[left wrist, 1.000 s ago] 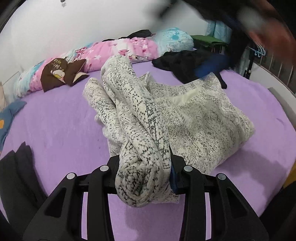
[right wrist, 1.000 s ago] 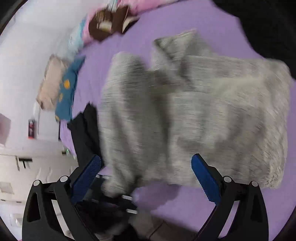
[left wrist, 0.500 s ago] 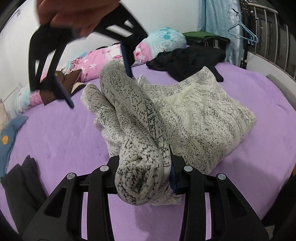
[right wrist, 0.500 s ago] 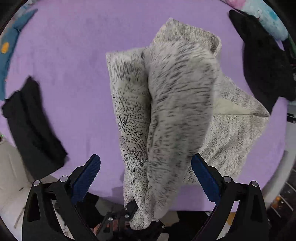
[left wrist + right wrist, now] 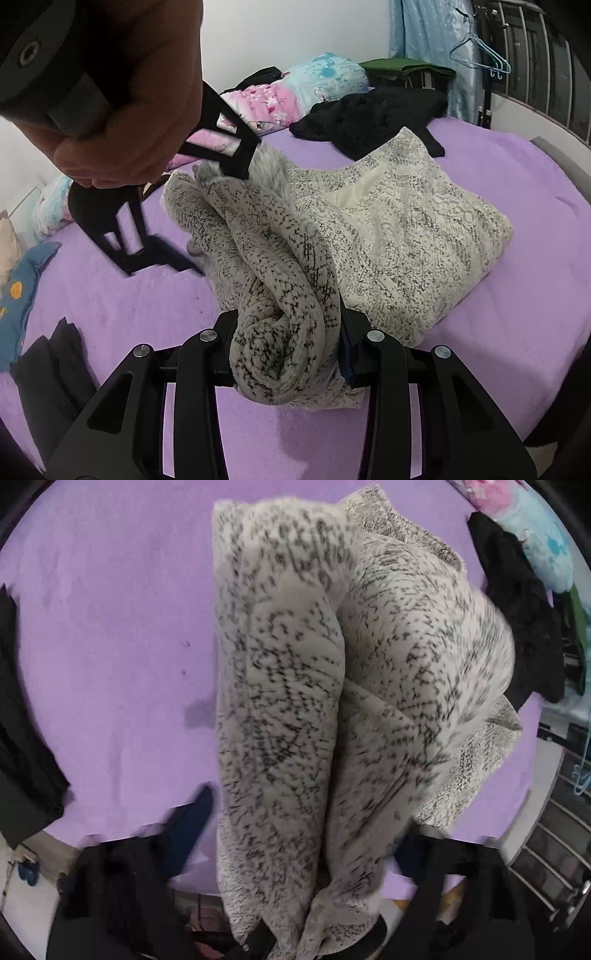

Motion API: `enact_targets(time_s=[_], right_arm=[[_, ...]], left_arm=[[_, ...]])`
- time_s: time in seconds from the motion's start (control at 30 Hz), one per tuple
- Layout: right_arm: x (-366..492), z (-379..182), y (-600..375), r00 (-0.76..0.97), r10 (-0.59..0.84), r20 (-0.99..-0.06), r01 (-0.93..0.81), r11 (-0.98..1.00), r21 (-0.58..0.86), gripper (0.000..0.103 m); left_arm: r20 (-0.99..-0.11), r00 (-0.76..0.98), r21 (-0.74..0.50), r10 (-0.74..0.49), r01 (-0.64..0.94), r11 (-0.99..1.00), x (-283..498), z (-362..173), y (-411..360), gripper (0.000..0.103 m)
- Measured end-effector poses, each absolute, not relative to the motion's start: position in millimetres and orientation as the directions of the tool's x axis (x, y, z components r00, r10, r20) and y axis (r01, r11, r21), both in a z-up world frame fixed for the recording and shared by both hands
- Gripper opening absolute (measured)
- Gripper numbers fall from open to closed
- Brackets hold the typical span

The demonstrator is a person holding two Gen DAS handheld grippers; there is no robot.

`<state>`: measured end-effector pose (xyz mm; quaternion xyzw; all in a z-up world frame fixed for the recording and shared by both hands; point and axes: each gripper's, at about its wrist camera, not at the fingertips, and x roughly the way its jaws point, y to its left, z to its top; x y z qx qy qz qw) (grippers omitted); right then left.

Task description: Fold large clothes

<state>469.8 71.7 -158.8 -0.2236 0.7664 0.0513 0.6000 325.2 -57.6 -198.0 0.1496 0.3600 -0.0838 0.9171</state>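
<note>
The speckled grey-and-cream sweater (image 5: 388, 236) lay in a thick heap on the purple bedspread (image 5: 129, 295), most of it spread flat toward the far side while one bunched roll rose from the heap toward the near edge. The left gripper (image 5: 288, 350) was clamped on the near end of that roll, its jaws partly closed with the knit packed tight between them, just as in the earlier views. What had changed was the right gripper (image 5: 295, 834): a second before it hung wide open above the heap, and since then it had swung down over the far end of the roll. Its jaws had just been closing with the fabric between them, though blur hid whether the pads pressed yet. With both ends gripped, the roll could probably be lifted and folded. A black garment (image 5: 369, 118) lay behind, near the pillows (image 5: 295, 92).
</note>
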Motion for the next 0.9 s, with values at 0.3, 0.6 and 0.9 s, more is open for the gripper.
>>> enact_targets(time_s=[0.3,0.6,0.9], right_arm=[[464,-138,46,-0.161,-0.138,-0.977,-0.394,0.917,-0.065,0.023],[459,-115,-24,-0.108,0.116,-0.987,-0.294,0.945,0.143,0.021],[464,-95,-83,-0.054,0.26,-0.964,-0.224,0.938,0.266,0.02]], left_arm=[[-0.673,0.739,0.264,-0.015,0.26,0.929,322,-196,-65,0.037],[-0.62,0.784,0.355,0.022,0.256,0.899,303,-189,-67,0.057],[-0.545,0.838,0.463,0.016,0.286,0.839,262,-187,-78,0.078]])
